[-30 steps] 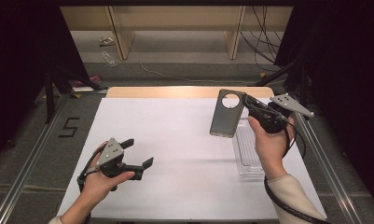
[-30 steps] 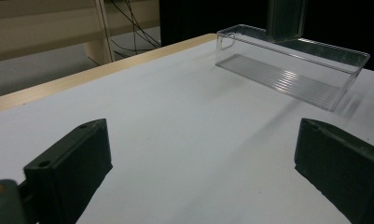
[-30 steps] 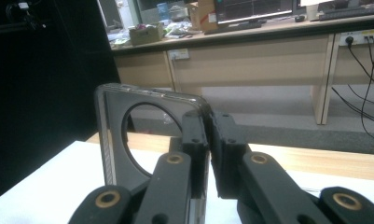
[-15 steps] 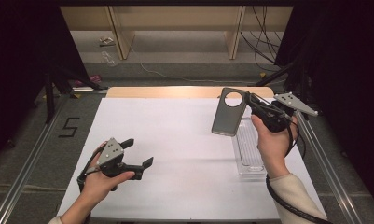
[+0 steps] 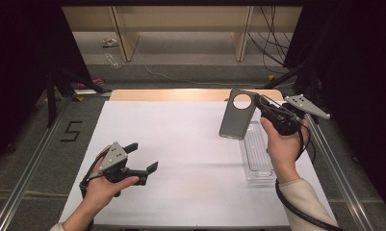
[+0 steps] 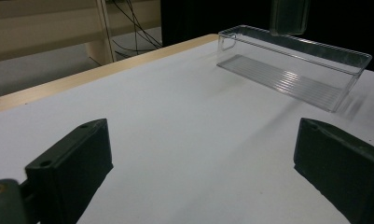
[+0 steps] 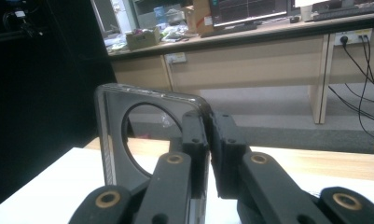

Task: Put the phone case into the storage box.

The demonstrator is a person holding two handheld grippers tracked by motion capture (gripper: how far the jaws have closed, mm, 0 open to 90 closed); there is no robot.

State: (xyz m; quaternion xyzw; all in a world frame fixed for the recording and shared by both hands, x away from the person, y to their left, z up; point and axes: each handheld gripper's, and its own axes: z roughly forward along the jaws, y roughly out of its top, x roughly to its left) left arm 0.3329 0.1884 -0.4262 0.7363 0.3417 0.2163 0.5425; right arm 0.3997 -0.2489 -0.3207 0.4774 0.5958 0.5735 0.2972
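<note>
Item one, left: my left gripper (image 5: 141,159) hangs low over the near-left of the white surface (image 5: 181,144), jaws spread wide with nothing between them. I judge it parked there to keep out of the way, though it faces the tray and could steady it.

Item two, centre-right: a grey phone case (image 5: 238,115), flat slab with a round camera cut-out near its top. It is held upright, off the surface, above the far end of the tray. In the right gripper view the case (image 7: 128,135) stands on edge, with its side edge nipped between the jaws.

Item three, right of that: a clear plastic tray (image 5: 256,153), long, narrow and empty, lying lengthwise near the right edge of the surface. From the left gripper view the tray (image 6: 296,65) sits ahead with the case's lower end just above its far rim.

Item four, far right: my right gripper (image 5: 263,105), jaws pressed together on the case's edge. I judge the upright hold suits lowering the case into the narrow tray.
</note>
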